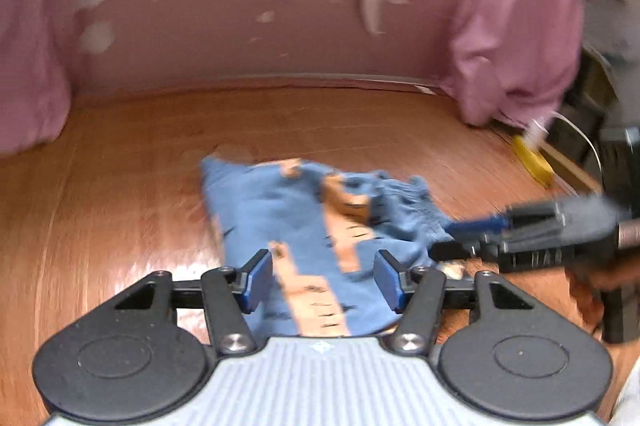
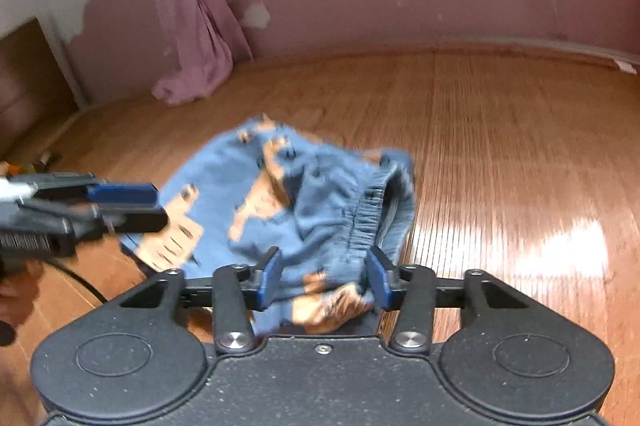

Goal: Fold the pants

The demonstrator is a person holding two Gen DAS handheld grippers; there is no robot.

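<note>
Blue pants [image 1: 280,214] with orange patches lie crumpled on the wooden floor [image 1: 120,206]. In the left wrist view my left gripper [image 1: 323,278] is open just above the near part of the cloth, which shows between its blue pads [image 1: 256,278]. My right gripper [image 1: 460,238] comes in from the right at the bunched waistband. In the right wrist view my right gripper [image 2: 324,278] is open over the elastic waistband [image 2: 368,214] of the pants [image 2: 260,194]. My left gripper [image 2: 132,206] reaches in from the left edge over a leg.
A pink wall [image 1: 240,38] with peeling paint stands behind the floor. Pink curtains hang at the right [image 1: 516,38] and left [image 1: 28,66]. A yellow object [image 1: 534,160] and a white cable [image 1: 588,138] lie by the wall. A black cable [image 2: 84,282] trails below a hand [image 2: 16,290].
</note>
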